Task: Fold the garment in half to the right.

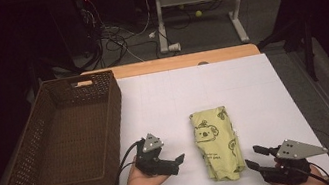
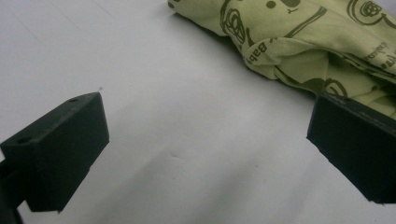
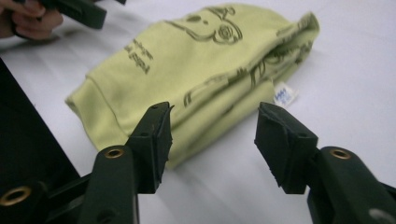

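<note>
A folded yellow-green cloth with a koala print lies on the white table, well to the right of the brown wicker basket. The left gripper sits just left of the cloth, jaws spread wide with nothing between them. The right gripper rests just right of the cloth's near end, its jaws apart and holding nothing.

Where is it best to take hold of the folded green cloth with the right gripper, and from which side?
Probably at the thick folded edge of the green cloth that faces the right gripper, near the white tag. There the layers lie stacked, so one pinch may catch them all. Come in low from the cloth's right side, one jaw sliding under the stack on the white table. Its jaws stand open, nothing between them.
</note>
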Tool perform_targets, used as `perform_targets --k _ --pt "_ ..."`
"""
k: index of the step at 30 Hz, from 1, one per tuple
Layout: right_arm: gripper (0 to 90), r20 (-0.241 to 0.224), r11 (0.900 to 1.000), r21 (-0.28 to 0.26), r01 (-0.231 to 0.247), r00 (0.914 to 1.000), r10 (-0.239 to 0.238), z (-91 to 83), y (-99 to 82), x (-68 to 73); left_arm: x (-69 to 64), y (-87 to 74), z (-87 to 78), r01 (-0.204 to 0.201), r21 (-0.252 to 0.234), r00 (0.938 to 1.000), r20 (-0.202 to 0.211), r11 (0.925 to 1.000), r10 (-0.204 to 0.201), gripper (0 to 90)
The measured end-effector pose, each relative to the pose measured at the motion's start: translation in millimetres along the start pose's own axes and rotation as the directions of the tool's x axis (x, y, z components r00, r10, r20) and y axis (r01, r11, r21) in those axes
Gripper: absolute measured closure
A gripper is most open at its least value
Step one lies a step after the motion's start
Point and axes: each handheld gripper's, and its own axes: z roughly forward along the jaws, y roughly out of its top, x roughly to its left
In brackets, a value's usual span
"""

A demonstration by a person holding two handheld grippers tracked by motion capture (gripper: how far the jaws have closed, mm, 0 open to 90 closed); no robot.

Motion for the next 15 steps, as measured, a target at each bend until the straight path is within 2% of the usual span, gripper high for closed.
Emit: perform_targets --k 3,6,9,12,15 --pt "48.3 -0.032 0.9995 0.026 -0.018 0.9993 0.019 1.5 -2.8 -1.4 2.7 0.2 -0.1 0.010 0.001 1.0000 -0.001 1.0000 -0.010 0.0" --pt "50.8 -0.085 0.9975 0.068 0.022 0.9963 -0.016 6.6 -3.3 5.4 3.4 0.5 0.4 0.020 0.011 0.9998 0.006 0.9997 -0.020 0.0" --pt "57.9 -0.129 0.9891 0.117 0.089 0.9889 -0.073 12.4 -5.3 13.3 3.6 0.3 0.6 0.019 0.016 0.9998 0.001 0.9997 -0.019 0.0" --pt "62.2 -0.155 0.9809 0.154 0.119 0.9834 -0.095 17.7 -6.8 17.6 3.5 -0.4 0.4 0.017 0.019 0.9999 0.002 0.9997 -0.017 0.0" --pt "62.5 -0.169 0.9779 0.160 0.134 0.9798 -0.107 20.0 -6.0 19.6 3.8 -0.3 2.1 0.021 0.020 0.9997 0.013 0.9996 -0.022 0.0"
